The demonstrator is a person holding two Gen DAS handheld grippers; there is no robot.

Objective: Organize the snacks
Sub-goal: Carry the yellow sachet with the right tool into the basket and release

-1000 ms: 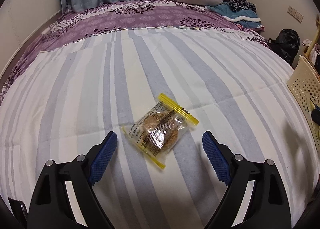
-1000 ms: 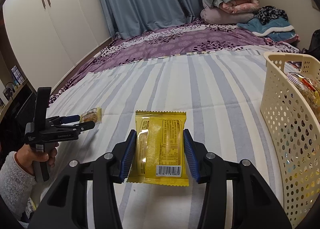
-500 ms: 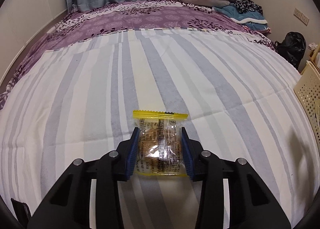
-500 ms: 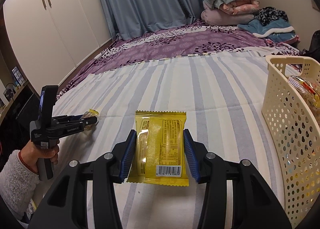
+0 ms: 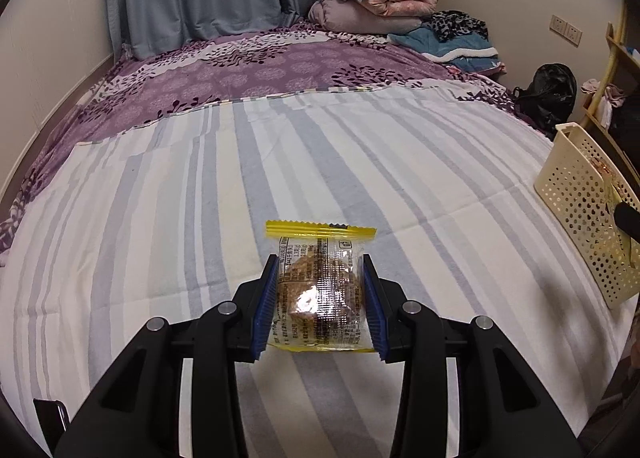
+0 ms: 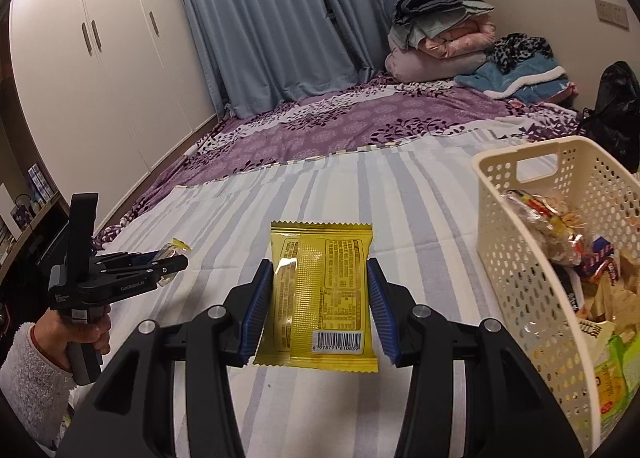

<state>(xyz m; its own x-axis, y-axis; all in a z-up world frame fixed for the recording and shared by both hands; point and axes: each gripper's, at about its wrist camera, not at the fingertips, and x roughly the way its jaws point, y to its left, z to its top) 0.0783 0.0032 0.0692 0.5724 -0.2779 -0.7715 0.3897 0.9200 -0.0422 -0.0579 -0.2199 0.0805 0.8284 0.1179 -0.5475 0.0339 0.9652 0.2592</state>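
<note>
Snack packets sit in both of your grippers, and more fill the cream perforated basket [image 6: 520, 258] at your right on the striped bedsheet [image 5: 160, 218].

Your left gripper [image 5: 320, 298] has its blue-padded fingers [image 5: 266, 306] pressed against the two sides of a clear cookie packet [image 5: 320, 290] with yellow sealed ends. The packet lies flat between the pads, one yellow seal pointing away from you toward the purple floral blanket [image 5: 260, 74]. From the right wrist view, that same gripper [image 6: 168, 262] is held off the sheet, well to the left of the basket, with the packet's clear end poking out past its tips.

Your right gripper [image 6: 320, 302] is clamped on a yellow foil packet [image 6: 320, 294], its back facing the camera, barcode at the near end. The packet is held just left of the basket's near wall, at about rim height, not yet over the opening.

Inside the basket, wrapped snacks [image 6: 560, 238] are piled loosely. From the left wrist view the basket [image 5: 576, 194] stands at the sheet's right edge, well apart from the cookie packet.
</note>
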